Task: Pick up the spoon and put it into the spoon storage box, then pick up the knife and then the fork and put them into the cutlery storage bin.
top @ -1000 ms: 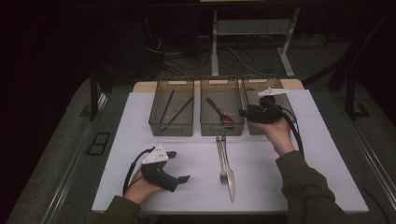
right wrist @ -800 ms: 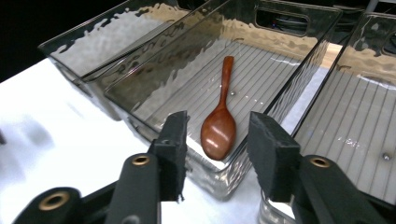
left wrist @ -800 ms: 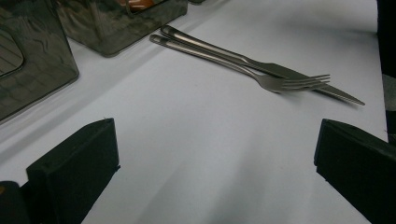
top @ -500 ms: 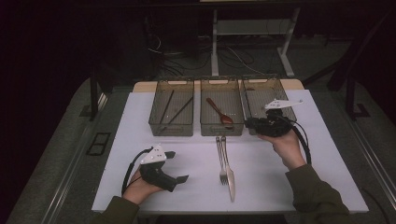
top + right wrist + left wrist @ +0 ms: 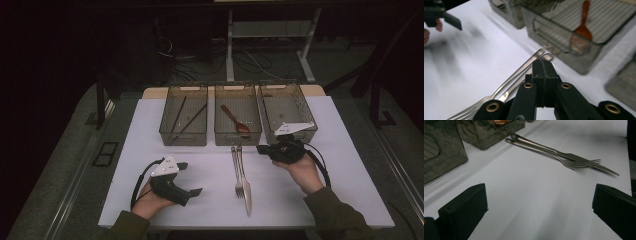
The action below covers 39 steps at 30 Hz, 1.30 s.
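— Where are the fork [image 5: 237,172] and knife [image 5: 245,180]?
— Side by side below the middle bin [image 5: 238,135].
— The jaws?
— Right gripper [image 5: 543,67] pressed together, empty, above the handles; left gripper [image 5: 539,202] spread wide.

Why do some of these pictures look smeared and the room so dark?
High view: the light falls on the white table while the room behind stays nearly black. Right gripper view: the left gripper and its shadow are smeared by motion, and the spoon is soft. Left gripper view: the fork is fairly sharp.
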### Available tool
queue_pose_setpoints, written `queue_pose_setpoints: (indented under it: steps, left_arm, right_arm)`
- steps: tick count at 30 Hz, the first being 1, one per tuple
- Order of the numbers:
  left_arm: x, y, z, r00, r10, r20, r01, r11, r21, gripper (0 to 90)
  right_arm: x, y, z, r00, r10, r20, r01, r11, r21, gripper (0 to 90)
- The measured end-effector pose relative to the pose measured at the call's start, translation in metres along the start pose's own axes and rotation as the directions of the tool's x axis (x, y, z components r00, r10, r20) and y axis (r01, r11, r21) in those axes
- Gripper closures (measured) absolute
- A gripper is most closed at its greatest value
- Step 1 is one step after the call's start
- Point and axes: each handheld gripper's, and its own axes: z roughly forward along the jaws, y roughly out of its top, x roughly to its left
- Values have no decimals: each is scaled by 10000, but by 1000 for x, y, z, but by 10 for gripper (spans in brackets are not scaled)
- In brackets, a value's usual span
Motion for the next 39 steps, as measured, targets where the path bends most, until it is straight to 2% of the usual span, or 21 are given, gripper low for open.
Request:
queue_pose_setpoints:
  steps: [10,21,26,34,39]
  left_arm:
    - [-1,0,0,10000,13,-23,-13,10000,-27,0]
    - [-1,0,0,10000,20,9,-20,10000,-44,0]
    - [-2,1,0,10000,81,-7,-81,10000,-29,0]
    - [-2,1,0,10000,92,11,-92,10000,-2,0]
    - [-2,1,-1,10000,97,12,-97,10000,-12,0]
  right_arm:
    - [23,-10,20,9975,-514,-482,547,9960,705,888]
    - [47,-22,41,9892,-978,-1092,1140,9815,1536,889]
    - [56,-28,48,9855,-1260,-1135,1462,9705,1920,889]
    - [63,-31,57,9828,-1518,-1048,1724,9583,2280,889]
    - [65,-31,57,9821,-1586,-1013,1785,9556,2345,890]
